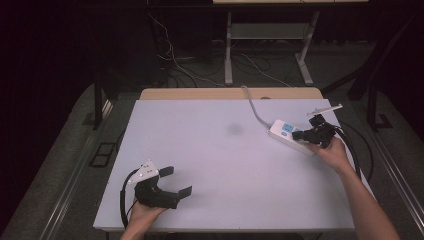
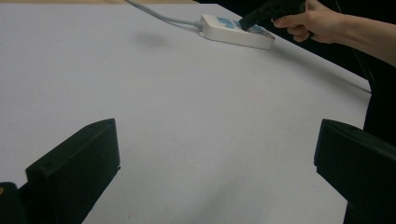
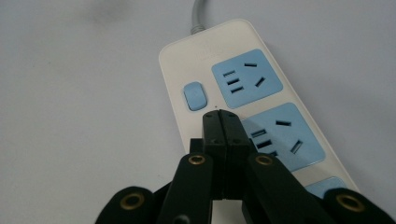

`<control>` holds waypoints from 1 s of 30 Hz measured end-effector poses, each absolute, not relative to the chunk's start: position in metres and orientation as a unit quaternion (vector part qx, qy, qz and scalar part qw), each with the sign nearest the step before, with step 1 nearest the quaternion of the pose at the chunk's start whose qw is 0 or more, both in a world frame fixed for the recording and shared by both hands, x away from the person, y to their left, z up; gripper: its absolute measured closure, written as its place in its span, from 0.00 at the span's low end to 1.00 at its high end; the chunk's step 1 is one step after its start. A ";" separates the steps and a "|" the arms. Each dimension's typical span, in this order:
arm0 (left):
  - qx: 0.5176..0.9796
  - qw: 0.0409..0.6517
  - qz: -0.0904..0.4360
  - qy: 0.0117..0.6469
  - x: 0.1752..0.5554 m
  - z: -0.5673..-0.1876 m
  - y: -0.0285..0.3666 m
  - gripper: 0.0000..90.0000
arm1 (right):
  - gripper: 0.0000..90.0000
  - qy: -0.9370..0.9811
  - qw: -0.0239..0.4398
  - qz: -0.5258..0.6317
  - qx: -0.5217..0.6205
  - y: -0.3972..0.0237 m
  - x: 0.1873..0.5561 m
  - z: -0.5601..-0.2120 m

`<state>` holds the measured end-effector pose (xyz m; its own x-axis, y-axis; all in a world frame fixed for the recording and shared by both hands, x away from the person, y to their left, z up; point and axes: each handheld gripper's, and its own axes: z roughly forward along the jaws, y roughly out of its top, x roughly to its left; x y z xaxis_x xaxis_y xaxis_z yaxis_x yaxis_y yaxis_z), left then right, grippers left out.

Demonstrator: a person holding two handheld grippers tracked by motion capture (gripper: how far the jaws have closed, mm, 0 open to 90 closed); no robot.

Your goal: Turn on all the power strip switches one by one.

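A white power strip (image 1: 290,136) with blue socket faces lies at the right of the white table (image 1: 220,165), its grey cord running toward the far edge. My right gripper (image 1: 298,135) is shut with nothing between its jaws, its tips over the strip. In the right gripper view the closed tips (image 3: 219,116) sit just below the strip's blue switch (image 3: 194,96), beside the second socket (image 3: 280,135); whether they touch the strip (image 3: 243,93) is unclear. My left gripper (image 1: 176,181) rests open near the front left edge. In its own view the power strip (image 2: 236,31) lies far off, with the right hand (image 2: 310,21) above it.
A grey cord (image 1: 251,106) leaves the strip toward the back edge. Black cables trail from the right gripper off the table's right side (image 1: 352,150). A faint dark smudge (image 1: 235,129) marks the table's middle. Beyond the table stand desk legs and floor cables (image 1: 235,60).
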<state>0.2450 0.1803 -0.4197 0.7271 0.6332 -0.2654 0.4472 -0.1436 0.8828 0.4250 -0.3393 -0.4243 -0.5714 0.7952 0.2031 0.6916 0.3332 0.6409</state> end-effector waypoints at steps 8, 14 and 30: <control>0.749 0.550 0.083 0.359 0.245 -0.419 0.180 0.00 | 1.00 0.816 0.065 0.341 0.461 -0.337 0.429 -0.420; 0.749 0.551 0.083 0.359 0.245 -0.419 0.181 0.00 | 1.00 0.818 0.063 0.336 0.462 -0.337 0.429 -0.413; 0.748 0.553 0.082 0.359 0.245 -0.419 0.181 0.00 | 1.00 0.828 0.071 0.332 0.446 -0.327 0.438 -0.385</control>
